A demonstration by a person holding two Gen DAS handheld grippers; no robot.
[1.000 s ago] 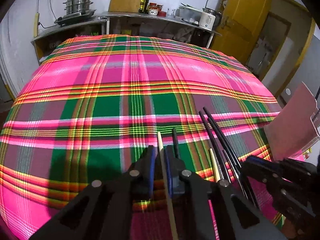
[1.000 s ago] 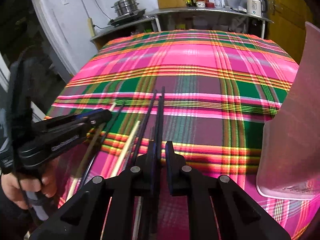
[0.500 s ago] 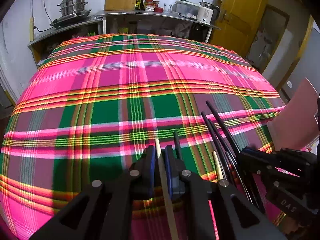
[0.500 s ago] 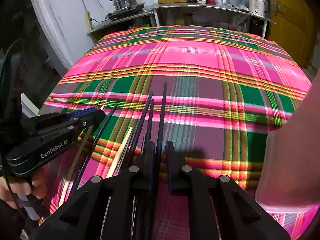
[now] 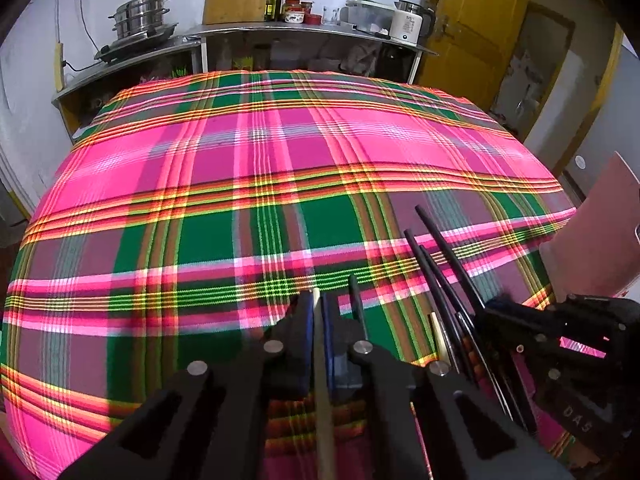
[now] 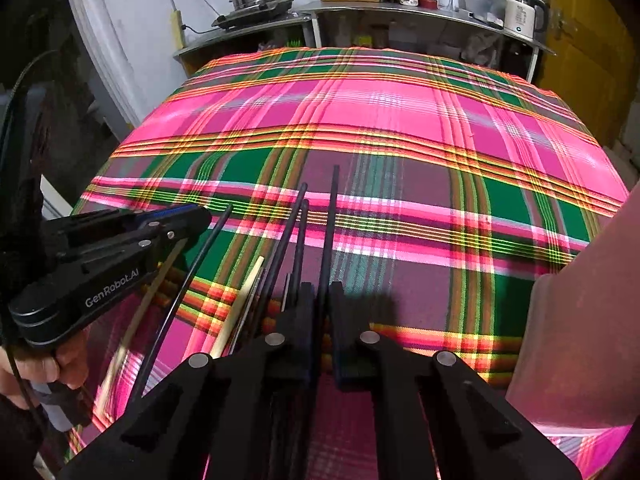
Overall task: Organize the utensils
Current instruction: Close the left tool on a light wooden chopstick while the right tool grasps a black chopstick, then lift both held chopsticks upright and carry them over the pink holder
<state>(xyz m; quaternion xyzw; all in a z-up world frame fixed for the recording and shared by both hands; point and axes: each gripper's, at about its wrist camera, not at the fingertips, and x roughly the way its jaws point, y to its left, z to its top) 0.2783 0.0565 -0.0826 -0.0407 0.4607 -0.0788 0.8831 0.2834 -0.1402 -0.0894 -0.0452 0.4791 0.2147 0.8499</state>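
- The right gripper (image 6: 320,300) has risen from the plaid cloth (image 6: 380,128), and its black chopstick (image 6: 330,216) now points higher.
- The left gripper (image 5: 318,316) has lifted too, its pale chopstick (image 5: 322,380) riding further back between the fingers.

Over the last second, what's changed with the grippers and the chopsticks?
Little changed. The left gripper stays shut on the pale chopstick, the right gripper on a black chopstick. Both views have risen slightly, showing more plaid cloth. The loose chopsticks and pink container haven't moved.
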